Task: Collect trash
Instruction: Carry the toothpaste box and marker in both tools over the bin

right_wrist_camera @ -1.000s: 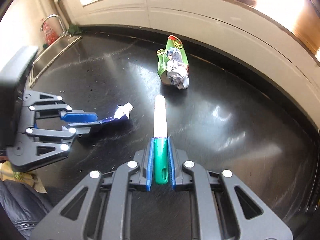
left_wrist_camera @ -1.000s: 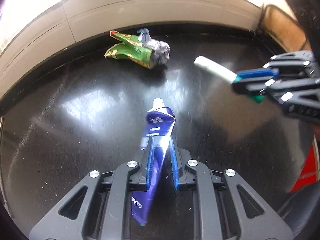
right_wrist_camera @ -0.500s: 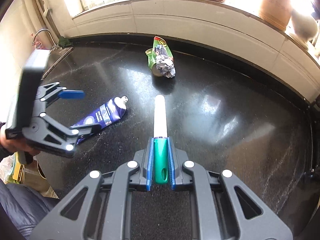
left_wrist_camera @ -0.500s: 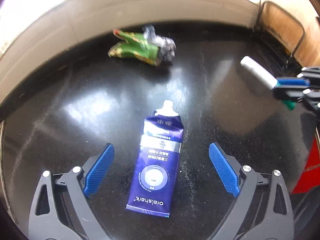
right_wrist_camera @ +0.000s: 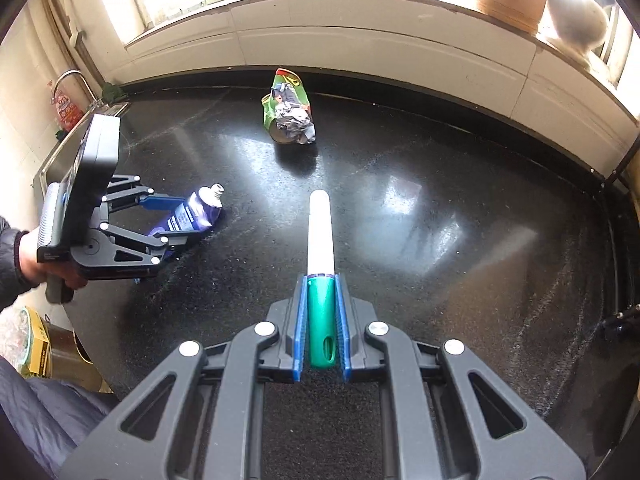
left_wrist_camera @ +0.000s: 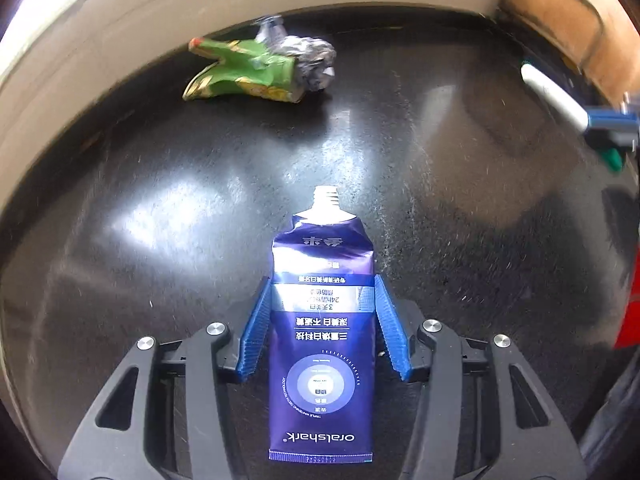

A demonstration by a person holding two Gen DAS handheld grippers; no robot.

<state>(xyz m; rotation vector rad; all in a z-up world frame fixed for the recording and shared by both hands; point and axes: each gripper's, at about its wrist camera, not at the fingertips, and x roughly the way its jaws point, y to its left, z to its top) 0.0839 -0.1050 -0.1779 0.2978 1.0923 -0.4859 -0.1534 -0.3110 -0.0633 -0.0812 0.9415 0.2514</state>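
A flattened blue toothpaste tube [left_wrist_camera: 322, 320] lies on the black countertop [left_wrist_camera: 460, 220]. My left gripper [left_wrist_camera: 322, 292] has its blue pads against the tube's two edges; from the right wrist view [right_wrist_camera: 160, 220] the tube [right_wrist_camera: 196, 212] sits between its fingers. My right gripper [right_wrist_camera: 320, 280] is shut on a green and white marker [right_wrist_camera: 320, 240], held above the counter; it shows at the right edge of the left wrist view [left_wrist_camera: 560, 100]. A crumpled green wrapper with foil [left_wrist_camera: 260, 68] lies near the back wall [right_wrist_camera: 290, 112].
A white tiled wall [right_wrist_camera: 360, 40] runs behind the counter, with jars on the sill above. A sink with a tap [right_wrist_camera: 72, 80] is at the far left. A yellow box [right_wrist_camera: 38, 344] sits below the counter's left edge.
My left gripper let the tube go and opened wide, then closed in again on its flat sides. My right gripper kept hold of the marker and drew back to the right.
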